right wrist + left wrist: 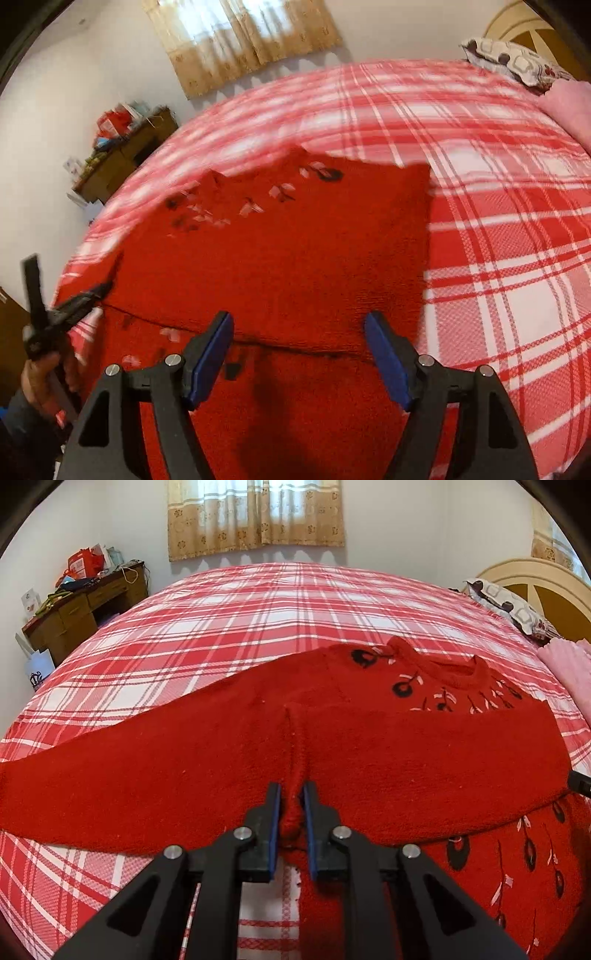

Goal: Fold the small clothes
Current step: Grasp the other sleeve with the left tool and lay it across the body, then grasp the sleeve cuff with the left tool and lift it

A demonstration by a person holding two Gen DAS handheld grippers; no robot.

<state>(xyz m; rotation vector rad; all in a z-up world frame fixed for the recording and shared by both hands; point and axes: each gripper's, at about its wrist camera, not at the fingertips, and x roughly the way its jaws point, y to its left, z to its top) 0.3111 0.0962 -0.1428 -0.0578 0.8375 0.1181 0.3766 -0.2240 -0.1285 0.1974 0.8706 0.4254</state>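
A red knit sweater (369, 746) with black and white flower motifs lies on the plaid bed; its collar (454, 672) points to the far right. One sleeve or side is folded across the body as a wide red band. My left gripper (291, 788) is shut on a raised ridge of that red fabric, pinched between its blue pads. In the right wrist view the sweater (295, 240) fills the centre, blurred. My right gripper (298, 319) stands wide open just above it with nothing between its fingers. At that view's left edge a hand (40, 373) holds the left gripper (74, 302).
The red and white plaid sheet (229, 620) covers the whole bed. A patterned pillow (509, 609) and a pink blanket (569, 664) lie by the headboard (546, 590) at the right. A cluttered wooden desk (85, 605) stands at the far left wall, under curtains (255, 517).
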